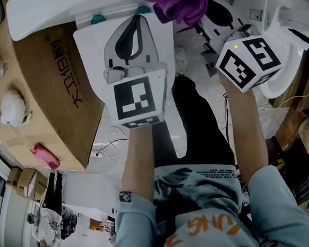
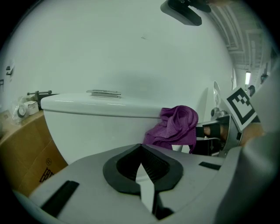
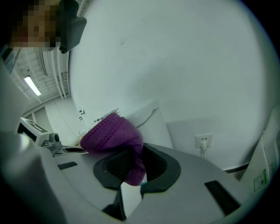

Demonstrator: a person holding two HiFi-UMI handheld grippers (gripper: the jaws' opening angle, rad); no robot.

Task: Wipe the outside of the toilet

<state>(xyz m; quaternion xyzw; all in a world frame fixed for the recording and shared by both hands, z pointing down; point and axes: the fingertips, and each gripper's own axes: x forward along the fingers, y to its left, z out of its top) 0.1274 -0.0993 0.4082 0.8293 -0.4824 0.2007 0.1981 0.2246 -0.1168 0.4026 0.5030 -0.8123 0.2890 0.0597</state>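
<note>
Two grippers are facing the toilet tank (image 2: pixel 96 127): your right gripper (image 3: pixel 133 168) is pinching the purple cloth (image 3: pixel 114 133) at the tank's corner, while your left gripper (image 2: pixel 141 151) is hovering closed, holding nothing.

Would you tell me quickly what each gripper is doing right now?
Left gripper: shut, tongs together, nothing between them.
Right gripper: shut on the purple cloth.

knitted purple cloth (image 3: pixel 111 133) (glossy white toilet (image 2: pixel 96 131))
</note>
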